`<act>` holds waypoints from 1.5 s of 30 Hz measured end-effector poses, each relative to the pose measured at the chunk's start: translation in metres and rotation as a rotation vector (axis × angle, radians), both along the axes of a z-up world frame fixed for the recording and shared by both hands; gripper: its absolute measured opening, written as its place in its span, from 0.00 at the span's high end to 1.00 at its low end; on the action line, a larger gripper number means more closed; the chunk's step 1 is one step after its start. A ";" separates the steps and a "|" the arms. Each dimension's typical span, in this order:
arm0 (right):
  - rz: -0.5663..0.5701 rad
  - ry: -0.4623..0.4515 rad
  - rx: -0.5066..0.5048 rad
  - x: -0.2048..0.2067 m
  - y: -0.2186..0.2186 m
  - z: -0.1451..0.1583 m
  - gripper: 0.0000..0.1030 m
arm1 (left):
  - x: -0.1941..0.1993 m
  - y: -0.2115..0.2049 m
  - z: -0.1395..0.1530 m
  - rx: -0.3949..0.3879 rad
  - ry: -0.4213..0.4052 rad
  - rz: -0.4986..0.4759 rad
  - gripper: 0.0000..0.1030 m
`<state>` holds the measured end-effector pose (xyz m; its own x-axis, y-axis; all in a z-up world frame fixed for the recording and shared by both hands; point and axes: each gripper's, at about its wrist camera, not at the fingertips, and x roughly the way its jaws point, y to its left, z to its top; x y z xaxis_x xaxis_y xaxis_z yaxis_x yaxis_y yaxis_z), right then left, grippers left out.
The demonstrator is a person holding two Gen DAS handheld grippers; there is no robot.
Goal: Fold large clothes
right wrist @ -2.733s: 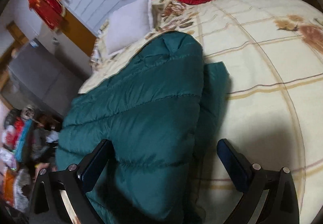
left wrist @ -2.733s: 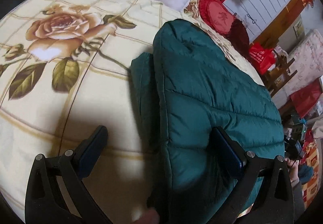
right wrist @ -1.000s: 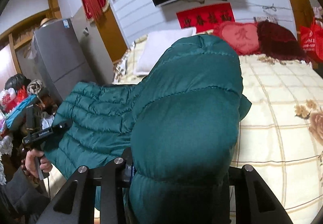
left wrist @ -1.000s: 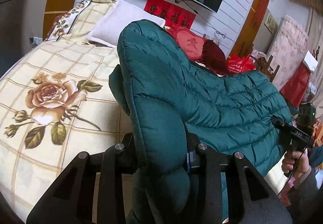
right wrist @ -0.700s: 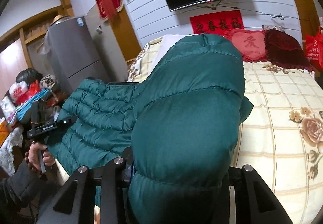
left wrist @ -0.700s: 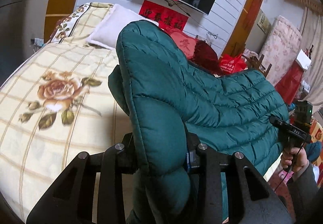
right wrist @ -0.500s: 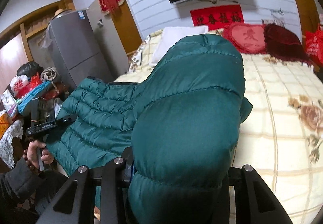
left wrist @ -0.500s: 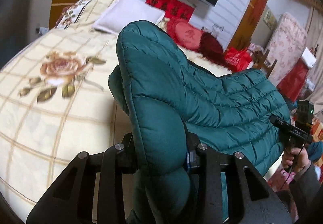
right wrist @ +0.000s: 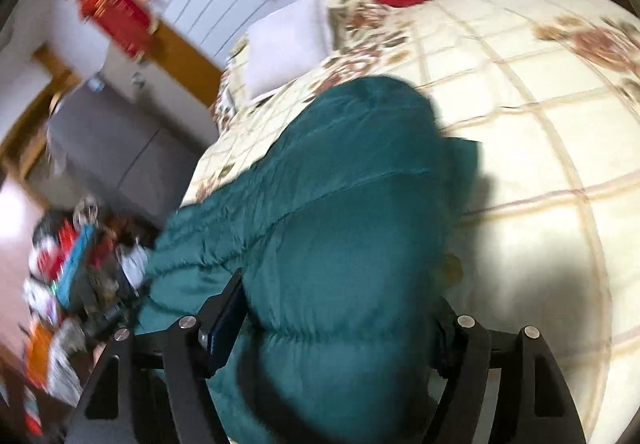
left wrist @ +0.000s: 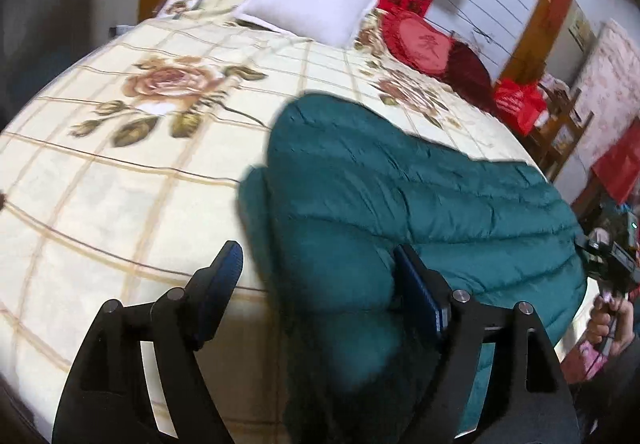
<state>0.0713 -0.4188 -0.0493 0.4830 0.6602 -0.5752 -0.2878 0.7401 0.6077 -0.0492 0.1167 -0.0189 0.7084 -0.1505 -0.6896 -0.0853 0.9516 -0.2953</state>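
We note two claws. The left claw point(left wrist: 316, 276) stands wide open, gripping nothing. The right claw point(right wrist: 336, 318) is parted around a fold of one teal quilted down jacket point(left wrist: 420, 204); whether it pinches, we cannot tell. The jacket lies puffy on the floral bed point(left wrist: 120, 184), beyond which are one white pillow point(left wrist: 308, 16) and two red cushions point(left wrist: 424, 44).
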 end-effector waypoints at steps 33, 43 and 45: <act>-0.134 -0.132 -0.564 0.007 0.087 0.064 0.11 | 0.043 -0.051 0.047 0.216 -0.006 0.104 0.19; -0.145 -0.225 -0.552 -0.177 0.089 0.102 0.11 | -0.119 -0.141 0.058 0.420 -0.073 0.018 0.11; -0.145 -0.247 -0.565 -0.207 0.091 0.102 0.11 | -0.132 -0.148 0.050 0.381 -0.011 0.009 0.11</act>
<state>-0.1352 -0.3281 0.0531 0.7076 0.2054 -0.6761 -0.2427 0.9693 0.0404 -0.1815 -0.0314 0.0313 0.7159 0.1216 -0.6875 -0.0927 0.9926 0.0791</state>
